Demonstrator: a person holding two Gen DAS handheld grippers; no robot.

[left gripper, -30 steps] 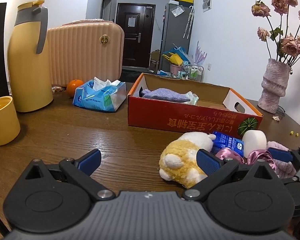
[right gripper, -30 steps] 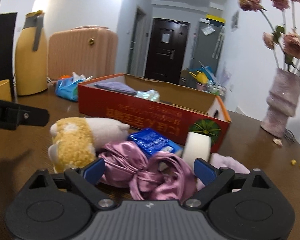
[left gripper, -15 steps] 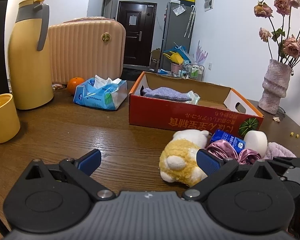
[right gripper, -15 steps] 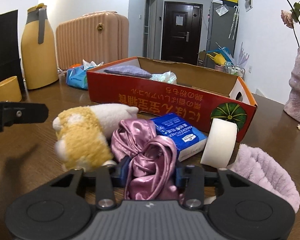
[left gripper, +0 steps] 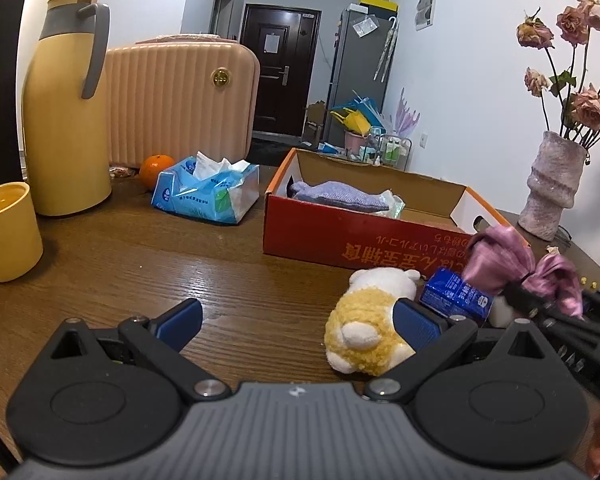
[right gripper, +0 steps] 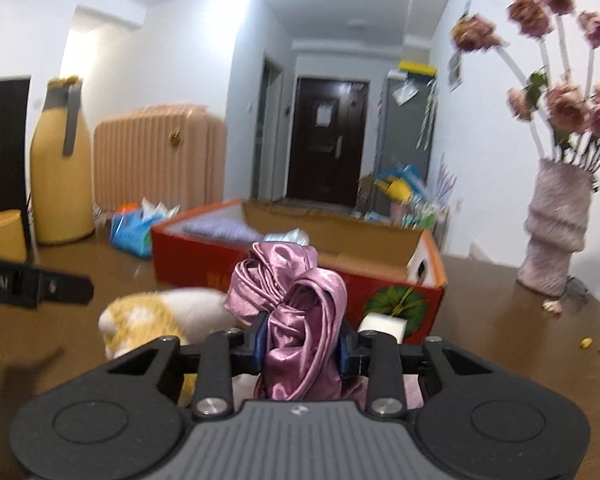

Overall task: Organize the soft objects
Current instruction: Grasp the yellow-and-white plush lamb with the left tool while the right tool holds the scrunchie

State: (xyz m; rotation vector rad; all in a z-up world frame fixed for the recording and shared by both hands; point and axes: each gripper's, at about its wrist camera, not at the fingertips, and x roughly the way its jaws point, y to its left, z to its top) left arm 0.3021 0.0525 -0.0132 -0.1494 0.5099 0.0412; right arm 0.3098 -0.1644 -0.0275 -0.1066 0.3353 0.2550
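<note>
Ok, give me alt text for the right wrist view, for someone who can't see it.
The right gripper is shut on a bunched purple satin cloth, held above a wooden table. Behind it are an open red box and a yellow and white plush toy; a vase of dried roses stands at right.

A brown wooden table (left gripper: 132, 264) carries everything. At its left edge stands a yellow cup (left gripper: 6, 232), with a tall yellow flask (left gripper: 66, 116) behind it. A peach case (left gripper: 180, 100) stands further back, an orange (left gripper: 156, 166) in front of it and a blue tissue pack (left gripper: 206, 192) just beside the orange. A red box (left gripper: 360, 236) sits mid-table. In front of it lie a yellow-and-white plush (left gripper: 366, 324), a small blue packet (left gripper: 456, 294) and a white roll (right gripper: 384, 326). A pink vase (left gripper: 552, 188) stands at the right, with petal bits and yellow crumbs (right gripper: 592, 345) scattered near it.
</note>
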